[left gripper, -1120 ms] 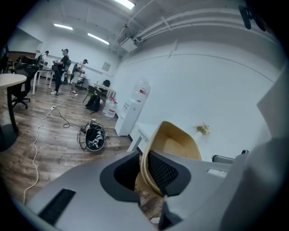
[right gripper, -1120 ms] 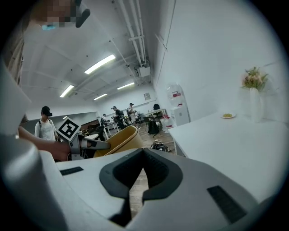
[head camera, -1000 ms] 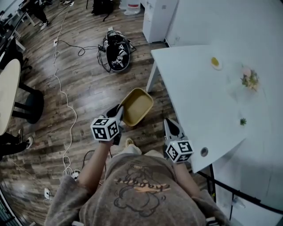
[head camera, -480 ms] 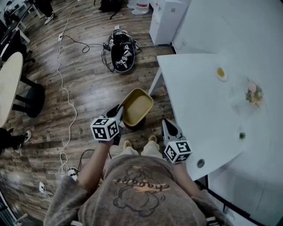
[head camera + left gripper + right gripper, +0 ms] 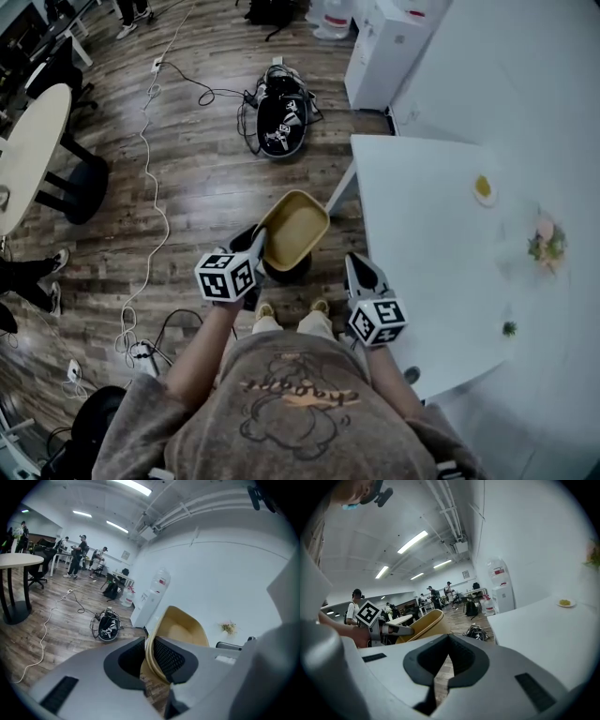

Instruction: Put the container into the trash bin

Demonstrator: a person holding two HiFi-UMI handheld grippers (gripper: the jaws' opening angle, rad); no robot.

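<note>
Carrying, not yet dropping: the left gripper [image 5: 258, 246] pinches the near rim of the tan container [image 5: 295, 227] between narrow jaws and holds it out, open side up, at the centre of the head view. The right gripper [image 5: 357, 263] hangs at lower right with its jaws together on nothing. Over the past second the container has kept its place in the frame. The white table [image 5: 422, 244] has slid from frame centre toward the right, and the black bag [image 5: 281, 122] has drifted to upper centre, so the person appears to be turning away from the table with the load. A dark round shape [image 5: 286, 270] now shows just under the container's near edge; whether it is the trash bin cannot be told, and the drop looks still to come. The table's corner stands just right of the container. To the left and above lies open wooden floor, crossed by a white cable [image 5: 155, 197], with a round table [image 5: 33, 150] well apart at upper left.
</note>
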